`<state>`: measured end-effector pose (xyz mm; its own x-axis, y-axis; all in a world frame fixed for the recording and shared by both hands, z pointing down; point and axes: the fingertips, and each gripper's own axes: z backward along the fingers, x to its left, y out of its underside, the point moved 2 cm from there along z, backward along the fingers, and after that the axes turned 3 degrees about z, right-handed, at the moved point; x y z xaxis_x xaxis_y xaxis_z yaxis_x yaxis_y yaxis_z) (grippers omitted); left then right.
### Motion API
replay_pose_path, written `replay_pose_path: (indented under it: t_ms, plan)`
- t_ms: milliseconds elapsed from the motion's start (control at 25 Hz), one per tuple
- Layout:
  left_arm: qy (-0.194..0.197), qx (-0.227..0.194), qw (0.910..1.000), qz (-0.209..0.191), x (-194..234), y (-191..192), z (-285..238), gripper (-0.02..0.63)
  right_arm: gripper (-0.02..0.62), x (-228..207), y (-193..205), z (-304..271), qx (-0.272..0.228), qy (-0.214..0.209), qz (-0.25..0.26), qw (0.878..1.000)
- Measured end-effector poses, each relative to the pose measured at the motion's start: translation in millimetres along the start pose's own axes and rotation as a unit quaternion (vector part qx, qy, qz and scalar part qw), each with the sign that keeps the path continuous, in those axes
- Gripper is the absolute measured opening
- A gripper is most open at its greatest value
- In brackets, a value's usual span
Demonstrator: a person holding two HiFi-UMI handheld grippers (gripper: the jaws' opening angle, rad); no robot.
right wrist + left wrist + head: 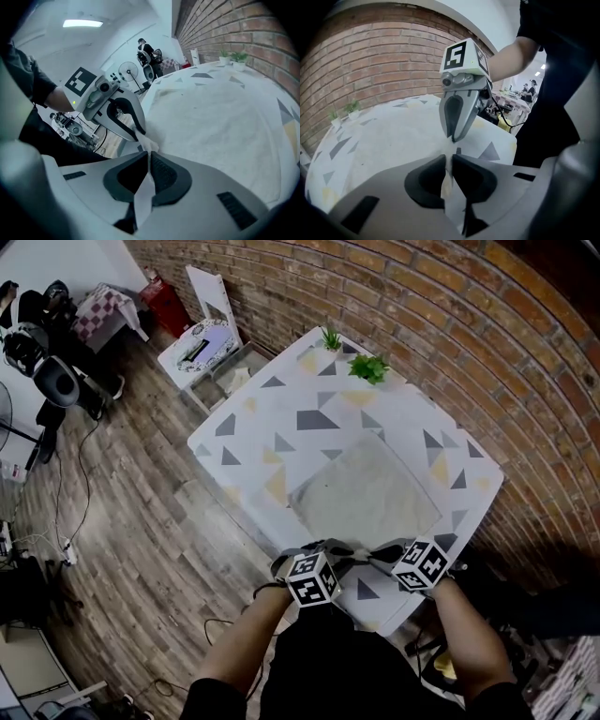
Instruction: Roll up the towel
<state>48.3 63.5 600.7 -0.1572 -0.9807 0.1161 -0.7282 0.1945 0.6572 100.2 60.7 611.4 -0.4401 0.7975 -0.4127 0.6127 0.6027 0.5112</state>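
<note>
Left tongs (449, 160), right tongs (148, 158), towel (366, 488) edge seemingly pinched

Brick wall (450, 315), wood-plank floor (141, 521), triangle-patterned white table (272, 409).

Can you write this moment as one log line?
left claw: shut on towel edge | right claw: shut on towel edge | towel: mostly flat on table, unrolled

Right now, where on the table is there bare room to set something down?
Widest bare patch: the white triangle-patterned table beyond and left of the pale grey towel, up to the two small green potted plants. Only a narrow strip lies on the towel's right. Crowded: the near edge, where the left claw and right claw pinch the towel.
</note>
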Motion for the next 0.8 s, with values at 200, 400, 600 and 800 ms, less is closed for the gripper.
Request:
replay_pose_path:
  t_ms: [200, 400, 600, 800]
  plan:
    - [-0.017, 0.004, 0.9997, 0.014, 19, 1, -3, 0.049, 0.037, -16, -11, -2, 0.009, 0.056, 0.052, 0.997]
    - [-0.007, 0.020, 0.9992, 0.034, 29, 6, -8, 0.046, 0.138, -19, -25, 2, 0.018, 0.125, 0.120, 0.985]
    - [-0.004, 0.026, 0.9988, 0.042, 30, 11, -9, 0.048, 0.190, 7, -28, 1, 0.013, 0.142, 0.226, 0.964]
    - [-0.019, 0.026, 0.9991, 0.028, 30, 11, -7, 0.051, 0.207, 6, -12, -21, 0.064, 0.179, 0.283, 0.940]
